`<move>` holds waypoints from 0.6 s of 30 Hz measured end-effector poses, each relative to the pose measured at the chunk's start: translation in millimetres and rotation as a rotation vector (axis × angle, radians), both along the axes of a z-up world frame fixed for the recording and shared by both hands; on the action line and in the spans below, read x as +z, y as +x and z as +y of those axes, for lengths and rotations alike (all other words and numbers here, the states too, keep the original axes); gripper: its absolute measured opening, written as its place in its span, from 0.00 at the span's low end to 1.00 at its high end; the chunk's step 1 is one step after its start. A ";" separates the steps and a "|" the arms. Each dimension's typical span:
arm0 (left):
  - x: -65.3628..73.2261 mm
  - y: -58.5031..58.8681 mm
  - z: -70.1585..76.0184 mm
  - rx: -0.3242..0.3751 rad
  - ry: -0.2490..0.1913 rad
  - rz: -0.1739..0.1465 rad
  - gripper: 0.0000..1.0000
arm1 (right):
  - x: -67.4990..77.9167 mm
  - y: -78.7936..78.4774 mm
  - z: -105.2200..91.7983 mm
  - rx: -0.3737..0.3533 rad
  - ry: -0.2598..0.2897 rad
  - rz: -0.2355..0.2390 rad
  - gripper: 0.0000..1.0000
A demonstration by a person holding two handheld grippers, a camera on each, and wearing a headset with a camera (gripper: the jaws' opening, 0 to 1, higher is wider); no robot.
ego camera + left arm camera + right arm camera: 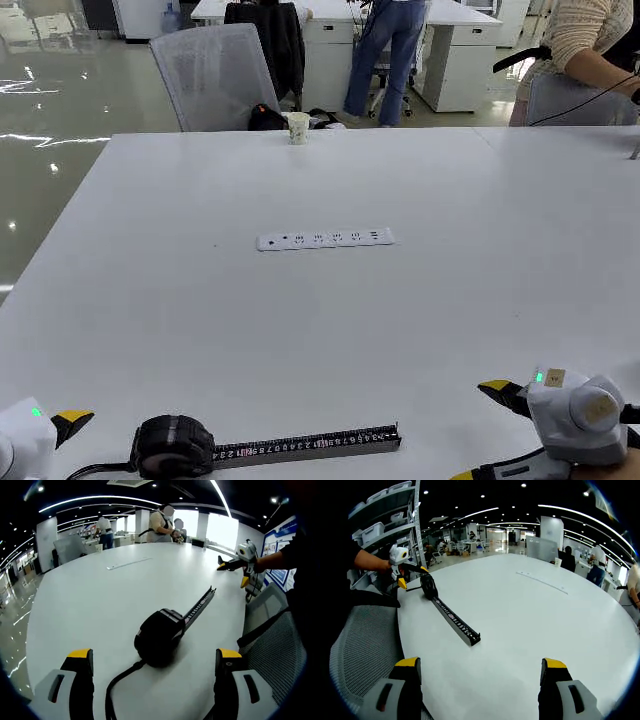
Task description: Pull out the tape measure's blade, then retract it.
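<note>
A black tape measure (172, 446) lies near the front edge of the white table (330, 330). Its blade (310, 444) is drawn out flat to the right and ends in a hook (394, 434). My left gripper (60, 428) stands open just left of the case. In the left gripper view the case (159, 636) sits just ahead of the open left gripper (154, 656), and a black cord (117, 682) runs back between the jaws. My right gripper (480, 430) is open, right of the hook and apart from it. The blade (454, 621) runs away from the right gripper (481, 664).
A white power strip (325, 239) lies mid-table and a paper cup (298, 127) stands at the far edge. A grey chair (215, 75) and standing people are behind the table. A grey mesh chair (365, 645) sits at the near edge.
</note>
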State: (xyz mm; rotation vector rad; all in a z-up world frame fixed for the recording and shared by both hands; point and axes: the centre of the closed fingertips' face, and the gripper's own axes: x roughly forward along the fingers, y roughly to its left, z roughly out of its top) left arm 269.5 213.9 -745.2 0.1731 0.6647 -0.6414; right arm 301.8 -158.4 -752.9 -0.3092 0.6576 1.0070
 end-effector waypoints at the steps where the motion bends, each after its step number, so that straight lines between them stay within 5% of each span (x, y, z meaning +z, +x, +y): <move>1: -0.5 -0.4 2.9 0.000 0.002 -0.004 0.99 | -1.6 -1.9 -1.8 -0.001 -0.007 -0.002 0.99; 10: 5.1 -15.2 22.0 0.057 -0.018 -0.064 0.99 | 2.7 -8.9 -14.5 -0.069 -0.016 0.022 0.99; 18: 1.7 -26.8 24.1 0.078 -0.026 -0.029 0.99 | 2.0 -15.9 -21.0 -0.089 -0.019 0.015 0.99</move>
